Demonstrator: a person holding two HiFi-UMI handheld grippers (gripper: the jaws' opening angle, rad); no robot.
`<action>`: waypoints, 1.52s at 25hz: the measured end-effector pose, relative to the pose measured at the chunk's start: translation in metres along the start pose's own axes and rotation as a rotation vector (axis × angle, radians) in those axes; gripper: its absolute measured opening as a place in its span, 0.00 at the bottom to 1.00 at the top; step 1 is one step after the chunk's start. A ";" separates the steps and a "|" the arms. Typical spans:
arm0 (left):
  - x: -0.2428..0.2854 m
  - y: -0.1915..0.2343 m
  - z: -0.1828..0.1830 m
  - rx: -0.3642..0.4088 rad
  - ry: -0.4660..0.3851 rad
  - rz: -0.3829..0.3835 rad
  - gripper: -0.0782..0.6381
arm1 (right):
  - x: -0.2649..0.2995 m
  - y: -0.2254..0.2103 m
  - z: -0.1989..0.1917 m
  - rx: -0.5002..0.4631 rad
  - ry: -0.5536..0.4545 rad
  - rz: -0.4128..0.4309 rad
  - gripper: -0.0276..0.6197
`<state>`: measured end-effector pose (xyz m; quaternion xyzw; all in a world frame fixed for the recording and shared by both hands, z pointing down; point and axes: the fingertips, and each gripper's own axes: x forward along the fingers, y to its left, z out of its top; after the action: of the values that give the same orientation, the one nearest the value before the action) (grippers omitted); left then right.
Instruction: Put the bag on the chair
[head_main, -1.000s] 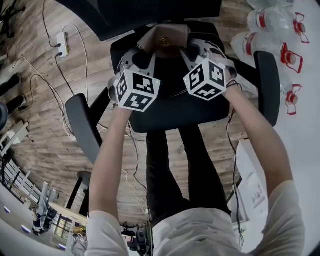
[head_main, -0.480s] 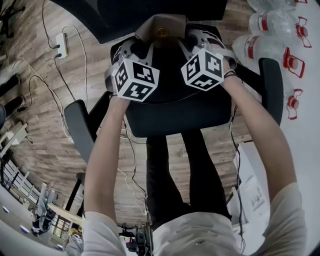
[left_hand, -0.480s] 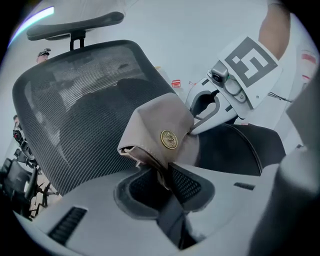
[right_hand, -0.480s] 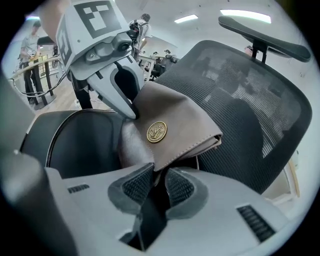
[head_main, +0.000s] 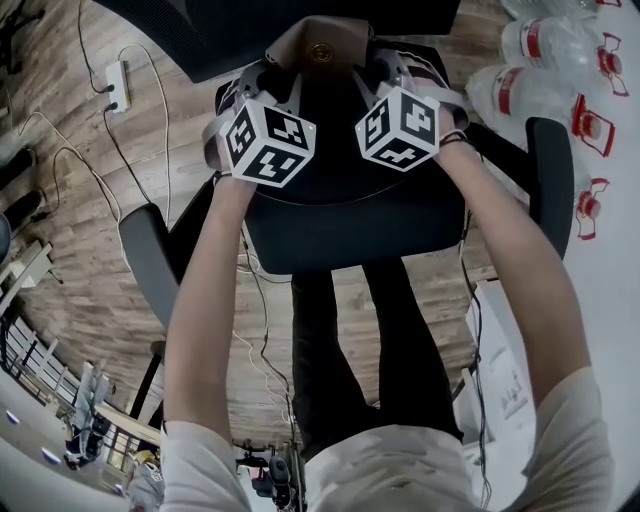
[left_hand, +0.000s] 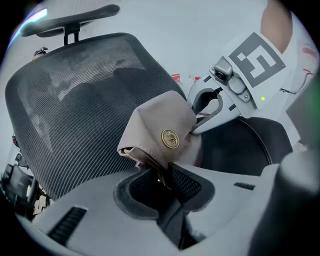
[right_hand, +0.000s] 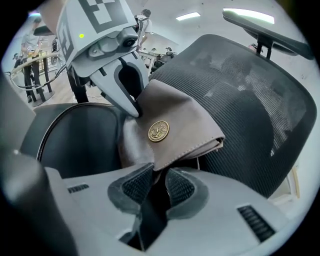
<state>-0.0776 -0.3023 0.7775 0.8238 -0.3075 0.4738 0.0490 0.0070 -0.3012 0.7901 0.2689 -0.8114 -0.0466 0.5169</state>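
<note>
A taupe leather bag (head_main: 320, 48) with a round gold emblem hangs between both grippers, over the back of the black chair seat (head_main: 350, 225) and close to the mesh backrest (left_hand: 75, 100). My left gripper (head_main: 285, 78) is shut on the bag's left edge; in the left gripper view its pads (left_hand: 182, 182) pinch the bag (left_hand: 165, 127). The right gripper (head_main: 366, 76) is shut on the opposite edge, where the bag's flap (right_hand: 175, 127) runs down between its pads (right_hand: 137, 185). Each gripper view shows the other gripper's white fingers (left_hand: 210, 112) (right_hand: 127, 95) on the bag. The bag's underside is hidden.
The chair's armrests (head_main: 148, 265) (head_main: 548, 170) flank the seat, and a headrest (right_hand: 260, 22) tops the backrest. Plastic water bottles (head_main: 540, 50) lie at the upper right. A power strip (head_main: 118, 85) and cables cross the wooden floor at the left. The person's legs stand just before the seat.
Both grippers have carried the bag a little farther over the seat toward the backrest. The grip on the bag looks the same.
</note>
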 end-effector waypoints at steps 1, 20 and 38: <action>0.001 0.001 -0.001 0.001 0.000 0.002 0.21 | 0.001 0.001 0.000 -0.002 0.000 -0.001 0.17; 0.010 -0.001 -0.011 0.042 0.046 0.000 0.30 | 0.007 0.001 -0.008 0.078 0.035 0.001 0.21; 0.000 -0.003 -0.024 0.048 0.094 0.003 0.36 | -0.010 -0.013 -0.013 0.139 0.051 -0.030 0.33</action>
<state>-0.0934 -0.2912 0.7914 0.8012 -0.2945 0.5192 0.0428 0.0264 -0.3047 0.7840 0.3172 -0.7952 0.0087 0.5167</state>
